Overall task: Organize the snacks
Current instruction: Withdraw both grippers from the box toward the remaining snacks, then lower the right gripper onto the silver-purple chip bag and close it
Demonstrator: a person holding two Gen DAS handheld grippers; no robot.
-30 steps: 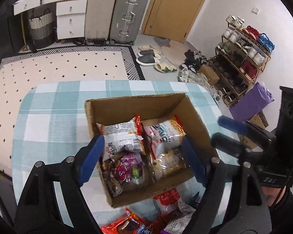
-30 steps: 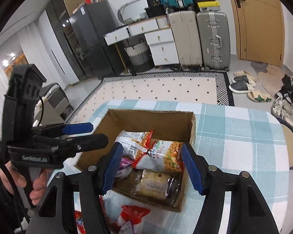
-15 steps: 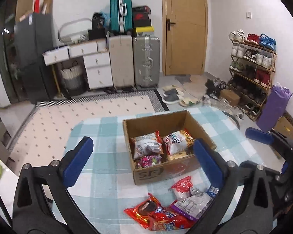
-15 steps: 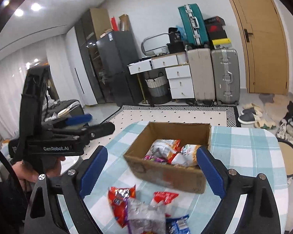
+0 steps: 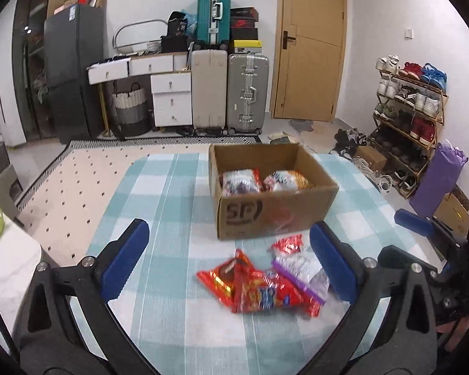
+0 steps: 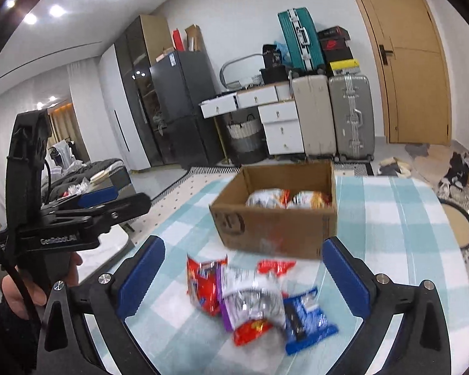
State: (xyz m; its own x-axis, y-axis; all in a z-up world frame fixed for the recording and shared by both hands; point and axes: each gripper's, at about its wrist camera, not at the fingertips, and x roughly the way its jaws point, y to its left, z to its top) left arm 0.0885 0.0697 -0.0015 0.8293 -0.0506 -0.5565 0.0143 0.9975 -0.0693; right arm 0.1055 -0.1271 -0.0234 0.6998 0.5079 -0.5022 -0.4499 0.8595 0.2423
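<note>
Both grippers hovering over the desk, jaws wide, nothing held.

The left gripper [image 5: 229,262] is tilting downward, its jaws standing fully apart and empty. The right gripper [image 6: 244,276] is angling down likewise; its jaws are opening, with nothing pressed between them. A hand [image 6: 15,290] is gripping the left tool's handle. Loose snack packets [image 6: 253,300] are lying in a pile on the checked desk [image 5: 172,328], just in front of the cardboard box [image 5: 275,215]. More packets [image 5: 240,181] are sitting inside the box.
</note>
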